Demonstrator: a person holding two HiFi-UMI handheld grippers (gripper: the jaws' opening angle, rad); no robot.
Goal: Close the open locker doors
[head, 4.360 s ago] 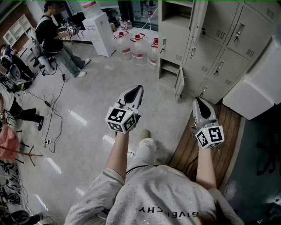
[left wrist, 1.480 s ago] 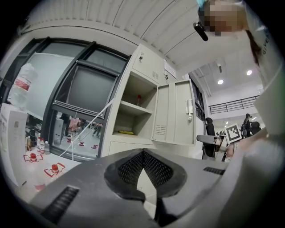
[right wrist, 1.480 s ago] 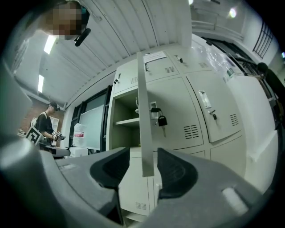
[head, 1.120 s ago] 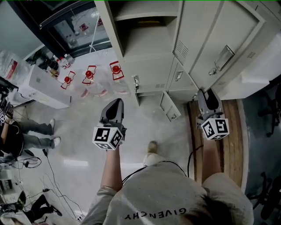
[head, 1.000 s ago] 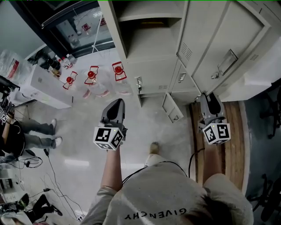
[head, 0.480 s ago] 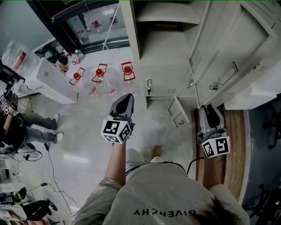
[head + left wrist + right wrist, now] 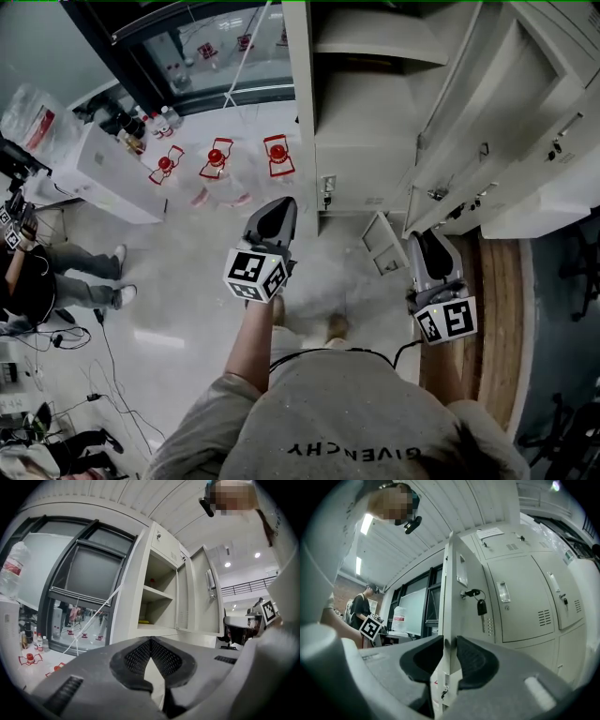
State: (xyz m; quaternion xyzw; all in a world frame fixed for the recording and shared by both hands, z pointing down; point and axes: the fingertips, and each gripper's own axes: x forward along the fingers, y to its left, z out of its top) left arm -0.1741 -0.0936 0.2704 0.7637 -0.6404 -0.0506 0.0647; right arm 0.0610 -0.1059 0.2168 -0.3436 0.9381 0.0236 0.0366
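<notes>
A bank of pale grey lockers point(image 7: 525, 103) stands ahead. One upper compartment point(image 7: 366, 94) is open, and its tall door point(image 7: 448, 103) swings out toward me. My right gripper point(image 7: 424, 240) is at that door's lower free edge. In the right gripper view the door point(image 7: 465, 616) is seen edge-on between the jaws of the right gripper point(image 7: 450, 644). They are closing and both pads touch the door, whose lock holds a key point(image 7: 481, 606). My left gripper point(image 7: 281, 206) hangs in the air, shut and empty. In its own view the left gripper point(image 7: 151, 641) faces the open shelves point(image 7: 157, 597).
A small bottom locker door point(image 7: 386, 244) also stands open near the floor. Water bottles with red caps point(image 7: 217, 173) and a white cabinet point(image 7: 103, 178) stand to the left. A seated person point(image 7: 37, 281) and cables are at far left. A wooden strip point(image 7: 497, 309) runs along the right.
I have come closer to the lockers. The right gripper has moved left onto the open door's edge, and the left gripper has drifted slightly up and to the right.
</notes>
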